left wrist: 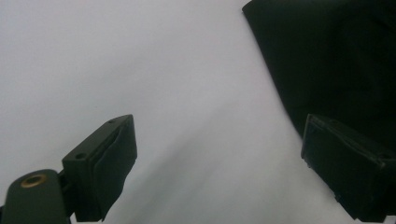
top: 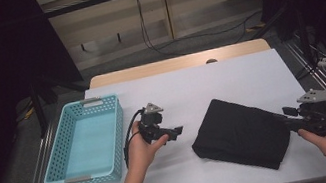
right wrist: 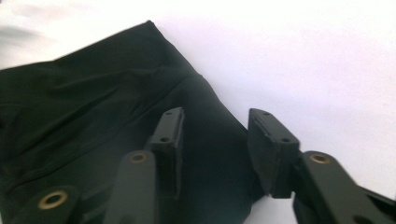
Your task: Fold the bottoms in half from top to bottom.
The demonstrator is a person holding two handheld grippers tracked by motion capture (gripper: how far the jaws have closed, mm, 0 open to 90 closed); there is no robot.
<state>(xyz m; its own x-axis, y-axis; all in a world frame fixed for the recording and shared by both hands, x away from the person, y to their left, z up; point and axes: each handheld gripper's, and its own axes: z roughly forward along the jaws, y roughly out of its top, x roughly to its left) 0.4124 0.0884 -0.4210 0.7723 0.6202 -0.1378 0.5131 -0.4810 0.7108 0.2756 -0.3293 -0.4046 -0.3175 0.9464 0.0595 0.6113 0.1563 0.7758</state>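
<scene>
A folded black cloth (top: 242, 133) lies on the white table (top: 230, 79), right of centre. My right gripper (top: 282, 118) reaches in from the right at the cloth's right edge. In the right gripper view its jaws (right wrist: 215, 116) stand apart over the cloth (right wrist: 84, 102), and nothing is pinched between the pads. My left gripper (top: 178, 132) is held just left of the cloth and points toward it. In the left gripper view its jaws (left wrist: 219, 128) are wide open over bare table, with the cloth (left wrist: 336, 60) ahead at the upper right.
A light blue perforated basket (top: 61, 160) stands at the table's left side, with nothing in it. Bare white surface stretches between the basket and the cloth and behind the cloth. Past the table's far edge are cables on the floor.
</scene>
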